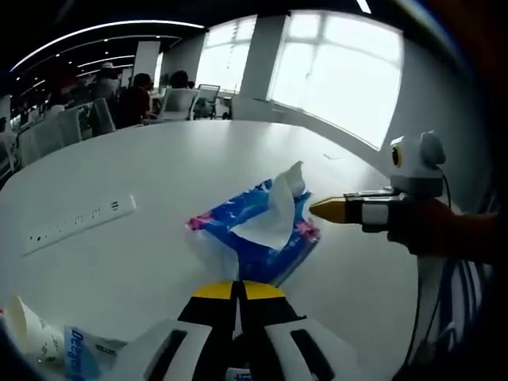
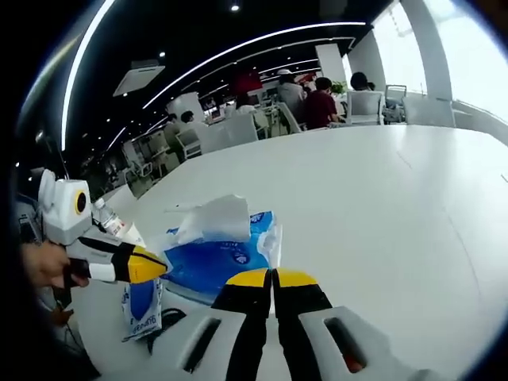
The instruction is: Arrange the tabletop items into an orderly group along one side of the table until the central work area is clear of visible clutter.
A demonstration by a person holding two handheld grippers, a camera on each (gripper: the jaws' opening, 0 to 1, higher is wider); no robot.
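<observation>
Both tongs sat at the tissue pack, one on each side of it. In the left gripper view the left tongs (image 1: 238, 292) were pressed together, yellow tips meeting just short of the near edge of the tissue pack (image 1: 258, 238); nothing was pinched between them. The right tongs (image 1: 329, 209) came in from the right of that view, tip also closed to a point, just beside the pack's right edge; contact could not be confirmed.

In the right gripper view the right tongs (image 2: 273, 279) were likewise pressed together and empty, close to the pack (image 2: 214, 258). The left tongs (image 2: 147, 266) entered from the left, held by a hand (image 2: 46, 266).

The pack lay out on the open white desk (image 1: 159, 167), well away from any edge, with one tissue (image 1: 278, 210) standing loose from its slot. A second wrapped packet (image 2: 141, 305) lay at the near left, beside a crumpled white item (image 1: 28, 329). A power strip (image 1: 75, 222) lay to the left.

Judgement: the step was shifting the tissue pack toward the near-left items. For a clean move:
- push low on the pack body, not the loose tissue, which would likely drag out or tear;
- keep both closed tips square to opposite edges, since soft film tends to buckle and rotate under a one-sided push;
- slide slowly, stopping beside the wrapped packet.
</observation>
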